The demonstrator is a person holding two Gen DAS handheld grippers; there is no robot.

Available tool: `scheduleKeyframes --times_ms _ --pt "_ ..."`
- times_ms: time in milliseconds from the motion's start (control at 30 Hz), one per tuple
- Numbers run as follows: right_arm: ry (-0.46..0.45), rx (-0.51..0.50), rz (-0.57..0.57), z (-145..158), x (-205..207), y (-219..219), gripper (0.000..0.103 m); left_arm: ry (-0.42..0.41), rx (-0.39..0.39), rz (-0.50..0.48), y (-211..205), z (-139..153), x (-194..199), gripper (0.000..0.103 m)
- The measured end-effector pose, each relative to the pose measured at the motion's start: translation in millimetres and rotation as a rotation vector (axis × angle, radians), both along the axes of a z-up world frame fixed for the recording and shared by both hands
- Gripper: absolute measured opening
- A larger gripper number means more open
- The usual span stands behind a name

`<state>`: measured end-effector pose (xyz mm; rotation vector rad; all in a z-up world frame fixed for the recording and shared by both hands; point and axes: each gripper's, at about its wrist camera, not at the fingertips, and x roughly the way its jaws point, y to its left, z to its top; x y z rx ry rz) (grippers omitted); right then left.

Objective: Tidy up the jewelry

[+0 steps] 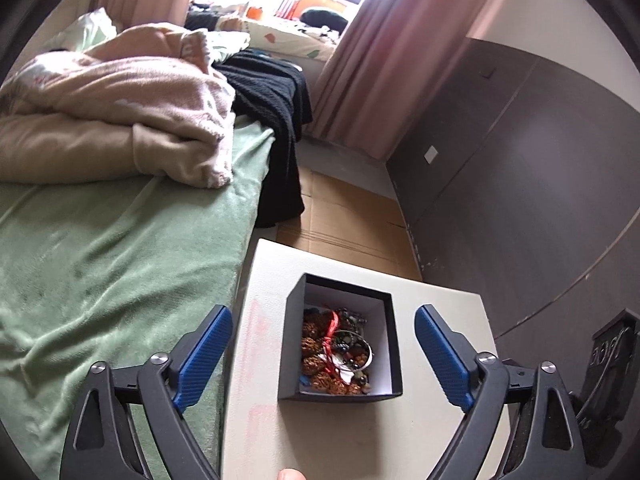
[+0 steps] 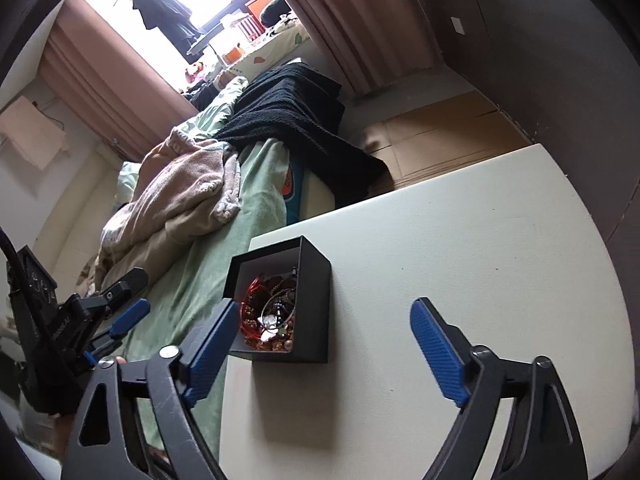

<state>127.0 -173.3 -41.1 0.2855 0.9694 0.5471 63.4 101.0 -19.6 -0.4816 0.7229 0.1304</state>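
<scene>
A small black box (image 1: pixel 294 344) with a white inside stands open on the white table (image 1: pixel 432 400). It holds a heap of jewelry (image 1: pixel 338 354): brown bead strands, a red cord and a metal bangle. My left gripper (image 1: pixel 323 312) hovers above it, open wide, its blue pads (image 1: pixel 206 356) on either side of the box and touching nothing. In the right wrist view the same box (image 2: pixel 316 300) with the jewelry (image 2: pixel 272 316) lies between the wide-open fingers of my right gripper (image 2: pixel 325 304), which holds nothing. The left gripper (image 2: pixel 110 336) shows at the left, over the bed's edge.
A bed with a green sheet (image 1: pixel 100 260) adjoins the table's left side, with a pink blanket (image 1: pixel 120 120) and a black knit cloth (image 1: pixel 276 120) on it. Cardboard (image 1: pixel 344 216) covers the floor beyond the table. Dark wall panels (image 1: pixel 520 180) stand on the right. A fingertip (image 1: pixel 290 474) shows at the bottom.
</scene>
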Motion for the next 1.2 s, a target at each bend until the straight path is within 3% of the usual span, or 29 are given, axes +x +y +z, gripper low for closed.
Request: scheduleKeyframes --times_ms 100,200,467,600,767,1200 --pt "-0.009 -0.014 -0.03 5.0 -5.5 -15.8 0.095 0.005 0.04 -0.052 -17.5 2.2 -2.1 0.102" --pt "-0.01 0.0 -0.061 9.3 -9.5 -30.1 0.103 0.008 0.063 -0.074 -31.1 4.7 -6.3 0.102" --pt "-0.057 -0.041 -0.081 29.5 -26.6 -53.0 0.103 -0.039 0.145 -0.093 -59.8 19.1 -34.3 0.102" --pt "-0.098 -0.089 -0.05 39.4 -37.3 -53.0 0.103 -0.066 0.198 -0.051 -67.1 26.0 -50.0 0.102" --pt "-0.107 -0.119 -0.021 39.6 -49.4 -56.8 0.103 -0.09 0.241 -0.08 -74.8 32.4 -56.3 0.102" --pt "-0.134 -0.118 -0.02 49.4 -61.1 -71.1 0.103 -0.106 0.273 -0.115 -88.3 37.0 -63.7 0.102"
